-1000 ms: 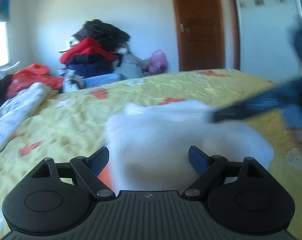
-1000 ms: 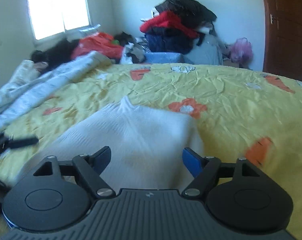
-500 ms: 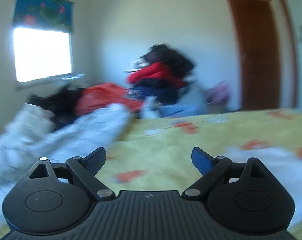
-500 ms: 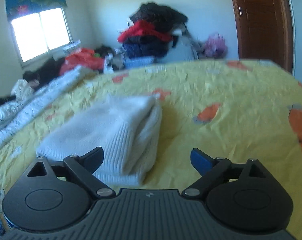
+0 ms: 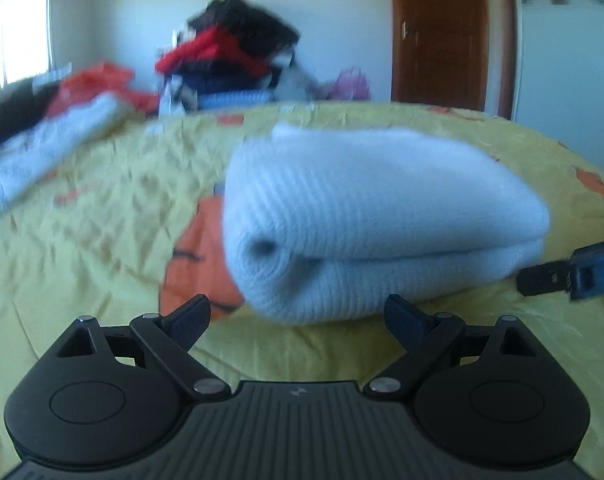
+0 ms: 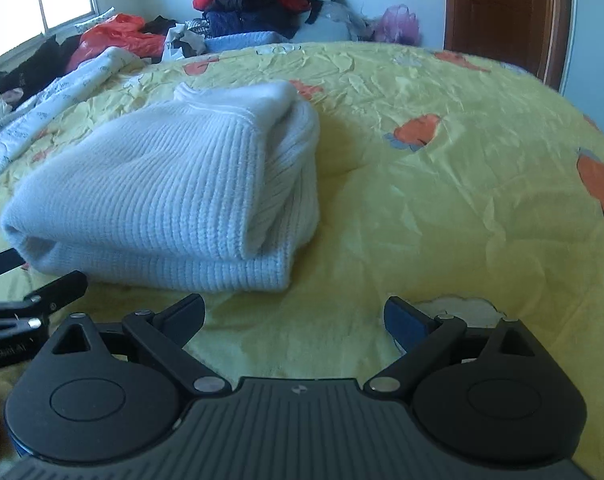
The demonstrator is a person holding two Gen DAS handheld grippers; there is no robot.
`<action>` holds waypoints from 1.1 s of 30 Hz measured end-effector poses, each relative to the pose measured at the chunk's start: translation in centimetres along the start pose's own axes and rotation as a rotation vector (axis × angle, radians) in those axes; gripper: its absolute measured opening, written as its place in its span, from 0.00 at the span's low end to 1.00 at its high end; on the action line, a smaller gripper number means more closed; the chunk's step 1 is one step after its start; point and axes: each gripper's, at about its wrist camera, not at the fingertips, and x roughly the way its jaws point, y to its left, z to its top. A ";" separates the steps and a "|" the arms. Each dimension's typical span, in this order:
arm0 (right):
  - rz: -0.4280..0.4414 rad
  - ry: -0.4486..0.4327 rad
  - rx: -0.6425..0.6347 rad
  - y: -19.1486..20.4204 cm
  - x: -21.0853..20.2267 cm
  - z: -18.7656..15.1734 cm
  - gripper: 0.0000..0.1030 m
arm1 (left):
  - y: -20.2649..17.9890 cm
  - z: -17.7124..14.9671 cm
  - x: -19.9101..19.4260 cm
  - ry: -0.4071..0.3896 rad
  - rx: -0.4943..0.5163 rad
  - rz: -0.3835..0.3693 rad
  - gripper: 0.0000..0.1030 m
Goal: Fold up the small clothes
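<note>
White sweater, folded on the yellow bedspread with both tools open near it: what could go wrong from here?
1. The white sweater is a loose stack of layers; a nudge from the left tool just in front of it might unroll the fold.
2. The right tool hangs over the wrinkled bedspread and could pinch sheet instead of knit.

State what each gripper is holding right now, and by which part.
Nothing is held. The left gripper and right gripper both have jaws open and empty, short of the folded white ribbed knit sweater on the yellow bedspread.
</note>
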 end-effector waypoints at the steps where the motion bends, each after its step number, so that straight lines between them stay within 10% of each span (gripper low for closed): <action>1: -0.017 -0.012 -0.014 0.3 0.3 -0.1 0.95 | 0.1 0.1 0.5 0.033 -0.010 -0.010 0.92; 33: -0.068 -0.120 -0.051 0.5 1.5 -2.4 0.99 | 0.7 0.5 2.8 0.095 -0.031 0.027 1.00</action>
